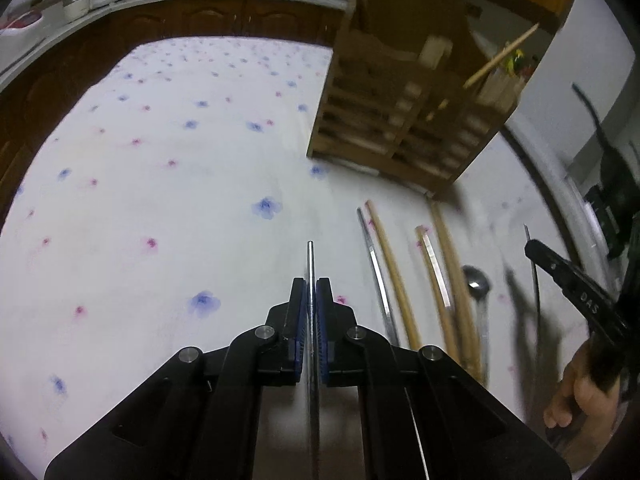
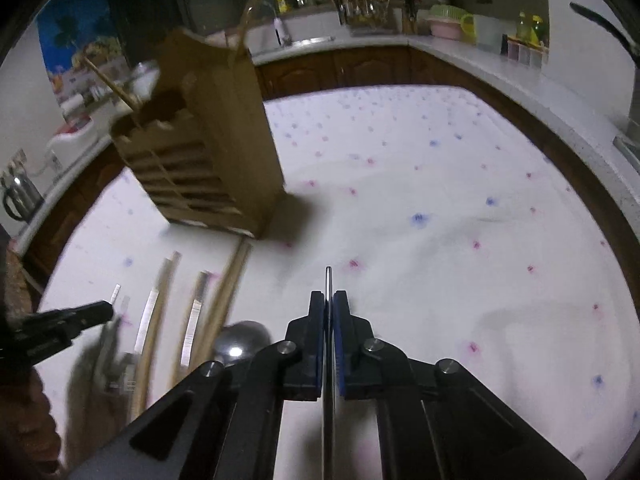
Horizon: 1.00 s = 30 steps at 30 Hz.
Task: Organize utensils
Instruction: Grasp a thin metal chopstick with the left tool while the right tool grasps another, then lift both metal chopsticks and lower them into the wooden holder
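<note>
My left gripper (image 1: 311,286) is shut on a thin metal chopstick (image 1: 310,256) that points forward above the flowered tablecloth. My right gripper (image 2: 328,300) is shut on another metal chopstick (image 2: 328,280). A wooden utensil holder (image 1: 404,120) stands ahead to the right in the left wrist view; it also shows in the right wrist view (image 2: 224,148) to the left, with a wooden chopstick (image 2: 110,82) sticking out. Wooden and metal chopsticks (image 1: 394,276) and a metal spoon (image 1: 476,280) lie on the cloth; these chopsticks (image 2: 154,320) and the spoon (image 2: 242,340) show in the right wrist view too.
The table carries a white cloth with blue and pink flowers (image 1: 180,160). A kitchen counter (image 2: 460,52) with jars, bowls and a utensil rack runs behind the table. The right gripper appears at the right edge of the left wrist view (image 1: 576,284).
</note>
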Each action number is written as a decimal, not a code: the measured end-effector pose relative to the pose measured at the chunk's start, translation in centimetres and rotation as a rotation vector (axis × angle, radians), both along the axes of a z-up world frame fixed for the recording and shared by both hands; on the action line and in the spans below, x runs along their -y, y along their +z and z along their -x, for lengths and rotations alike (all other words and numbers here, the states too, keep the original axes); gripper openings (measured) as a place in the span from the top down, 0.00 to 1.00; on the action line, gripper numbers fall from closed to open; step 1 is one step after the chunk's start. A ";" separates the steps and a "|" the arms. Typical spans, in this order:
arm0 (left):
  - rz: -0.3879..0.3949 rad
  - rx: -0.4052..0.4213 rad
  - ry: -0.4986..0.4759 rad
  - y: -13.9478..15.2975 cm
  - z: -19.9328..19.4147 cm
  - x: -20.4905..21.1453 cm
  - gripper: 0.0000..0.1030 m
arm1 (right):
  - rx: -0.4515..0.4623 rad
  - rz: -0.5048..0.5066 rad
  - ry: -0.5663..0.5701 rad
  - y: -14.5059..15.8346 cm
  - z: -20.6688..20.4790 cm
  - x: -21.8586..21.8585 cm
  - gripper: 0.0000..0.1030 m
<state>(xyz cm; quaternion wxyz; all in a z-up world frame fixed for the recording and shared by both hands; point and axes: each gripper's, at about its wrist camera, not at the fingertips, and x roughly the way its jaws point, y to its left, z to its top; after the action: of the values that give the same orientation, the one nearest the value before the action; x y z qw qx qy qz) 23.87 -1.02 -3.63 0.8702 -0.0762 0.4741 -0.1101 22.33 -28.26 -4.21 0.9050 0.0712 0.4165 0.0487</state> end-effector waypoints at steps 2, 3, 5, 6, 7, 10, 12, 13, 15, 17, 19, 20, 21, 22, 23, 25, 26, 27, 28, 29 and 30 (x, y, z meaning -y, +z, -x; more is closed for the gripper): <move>0.026 0.032 0.004 1.5 1.0 -0.6 0.96 | 0.031 -0.021 0.006 1.4 0.9 0.0 0.96; 0.032 0.046 0.004 2.3 1.5 -0.7 0.96 | 0.048 -0.033 0.008 2.3 1.3 0.1 0.96; 0.050 0.082 0.006 4.0 2.5 -1.2 0.96 | 0.083 -0.053 0.012 3.8 2.2 0.3 0.96; 0.060 0.097 0.007 4.7 2.9 -1.5 0.96 | 0.103 -0.061 0.013 4.7 2.7 0.3 0.96; 0.072 0.118 0.009 5.8 3.3 -1.8 0.96 | 0.120 -0.067 0.014 5.5 3.1 0.3 0.96; 0.092 0.178 0.012 8.3 4.5 -2.6 0.96 | 0.181 -0.083 0.016 8.0 4.3 0.5 0.96; 0.100 0.214 0.014 9.8 5.2 -2.9 0.96 | 0.222 -0.096 0.016 9.7 4.7 0.6 0.96; 0.103 0.230 0.016 10.4 5.5 -3.1 0.96 | 0.242 -0.104 0.018 10.5 5.0 0.7 0.96; 0.110 0.255 0.021 11.4 5.9 -3.4 0.96 | 0.283 -0.106 0.019 12.0 5.4 0.6 0.96; 0.122 0.276 0.026 12.3 6.2 -3.8 0.96 | 0.315 -0.105 0.020 13.2 5.6 0.5 0.96; 0.124 0.294 0.028 13.0 6.3 -3.9 0.96 | 0.339 -0.107 0.020 13.9 5.8 0.3 0.96; 0.124 0.300 0.029 13.2 6.3 -3.9 0.96 | 0.348 -0.109 0.020 14.2 5.7 0.3 0.96; 0.124 0.305 0.029 13.4 6.3 -4.0 0.96 | 0.353 -0.110 0.020 14.4 5.7 0.3 0.96; 0.124 0.310 0.030 13.5 6.3 -4.0 0.96 | 0.359 -0.111 0.020 14.7 5.6 0.2 0.96; 0.122 0.315 0.032 13.7 6.3 -4.0 0.96 | 0.364 -0.114 0.021 14.9 5.6 0.1 0.96; 0.125 0.321 0.034 13.9 6.2 -4.1 0.96 | 0.370 -0.118 0.024 15.0 5.6 -0.1 0.96; 0.127 0.323 0.035 13.9 6.2 -4.1 0.96 | 0.372 -0.120 0.025 15.1 5.5 0.0 0.96; 0.126 0.326 0.036 14.0 6.2 -4.0 0.96 | 0.373 -0.122 0.027 15.1 5.4 0.0 0.96; 0.126 0.330 0.036 14.1 6.2 -4.0 0.96 | 0.375 -0.123 0.027 15.1 5.6 -0.2 0.96; 0.125 0.332 0.036 14.1 6.2 -4.0 0.96 | 0.376 -0.126 0.028 15.2 5.6 -0.2 0.96; 0.126 0.335 0.035 14.3 6.1 -4.1 0.96 | 0.377 -0.131 0.030 15.2 5.6 -0.1 0.96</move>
<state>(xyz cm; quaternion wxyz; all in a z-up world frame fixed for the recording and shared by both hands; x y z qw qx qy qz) 17.78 3.03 10.62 0.9324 -0.1195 0.3131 -0.1354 16.73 -28.14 10.99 0.9596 0.1131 0.2366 0.1017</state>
